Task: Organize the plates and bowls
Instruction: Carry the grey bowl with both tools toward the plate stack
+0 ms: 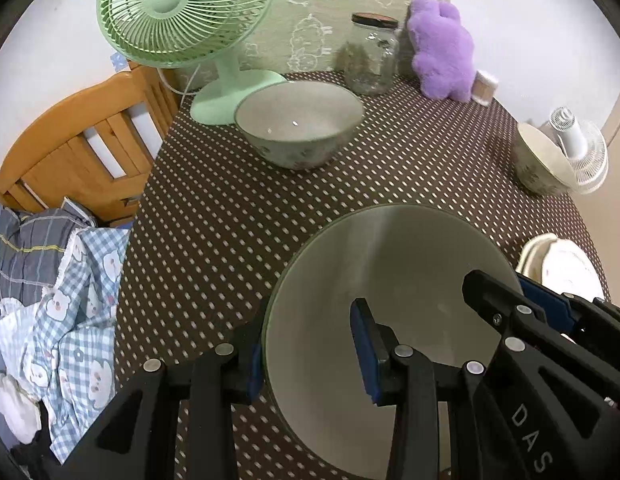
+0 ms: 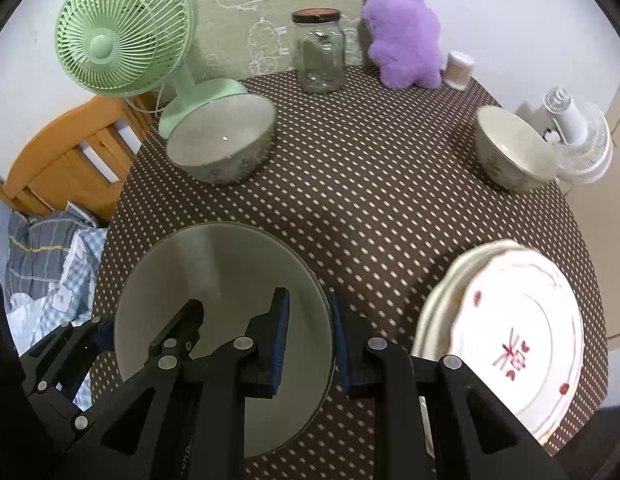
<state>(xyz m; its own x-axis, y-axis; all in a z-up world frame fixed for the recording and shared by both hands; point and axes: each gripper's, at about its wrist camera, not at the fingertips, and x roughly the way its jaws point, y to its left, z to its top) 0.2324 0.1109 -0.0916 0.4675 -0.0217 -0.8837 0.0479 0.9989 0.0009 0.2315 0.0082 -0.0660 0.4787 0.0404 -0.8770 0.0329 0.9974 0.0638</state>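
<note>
Grey-green round plate pinched at opposite rims by left hand-held gripper and right hand-held gripper, above the dotted worktop, beside the white plate stack; two bowls unsorted.

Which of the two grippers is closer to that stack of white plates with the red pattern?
Right. The right gripper grips the grey-green plate's edge facing the white plates. The left gripper grips its opposite edge, farther away.
</note>
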